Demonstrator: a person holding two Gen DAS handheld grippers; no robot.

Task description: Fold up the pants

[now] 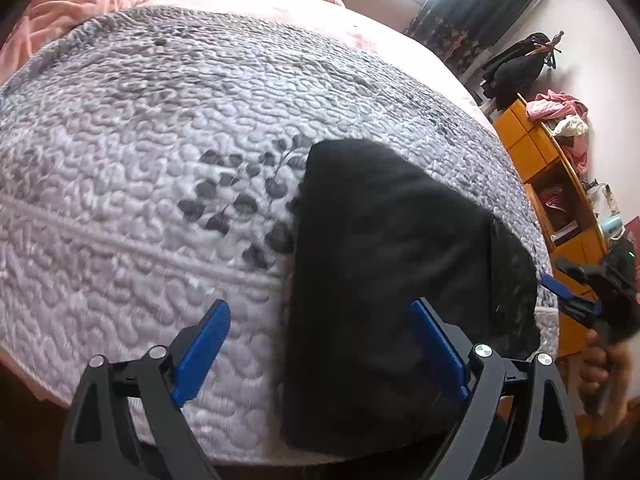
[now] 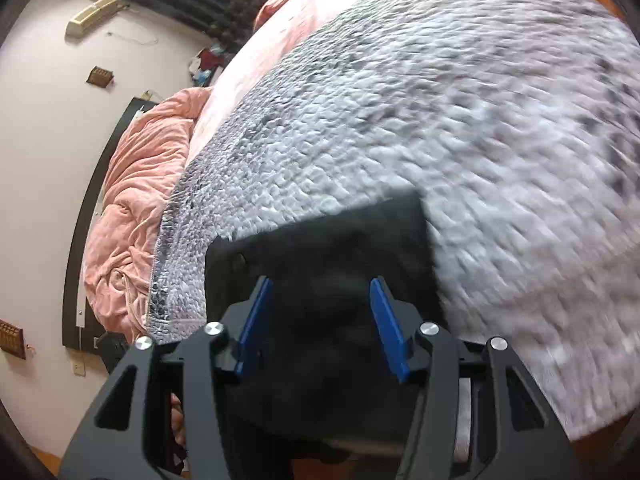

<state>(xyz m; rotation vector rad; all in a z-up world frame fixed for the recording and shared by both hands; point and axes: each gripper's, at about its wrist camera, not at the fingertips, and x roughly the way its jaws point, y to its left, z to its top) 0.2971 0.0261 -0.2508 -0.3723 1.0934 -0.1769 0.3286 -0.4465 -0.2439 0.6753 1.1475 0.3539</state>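
From my left wrist, the pants (image 1: 384,280) lay as a dark, folded block on the quilt (image 1: 140,152), at the near right part of the bed and close to its near edge. My left fingers (image 1: 320,344) stood spread wide and empty: one blue pad over bare quilt, the other over the cloth, nothing pinched. At the far right of that view my right gripper (image 1: 576,296) hung off the bed's corner with a hand (image 1: 600,372) below it.

From my right wrist, the picture was smeared, but the pants (image 2: 320,248) sat squarely ahead, a neat dark rectangle with the quilt (image 2: 460,120) beyond and a pink blanket (image 2: 136,200) heaped far left. My right fingers (image 2: 320,328) were parted about halfway with the cloth showing between them; I saw no pad pressing on it, so I took them as released.

I judged the pants light, soft and limp, not slippery or fragile, yet quick to sag and spill their layers. I would have taken them at a folded edge or corner, pinching every layer together, one hand at each end.
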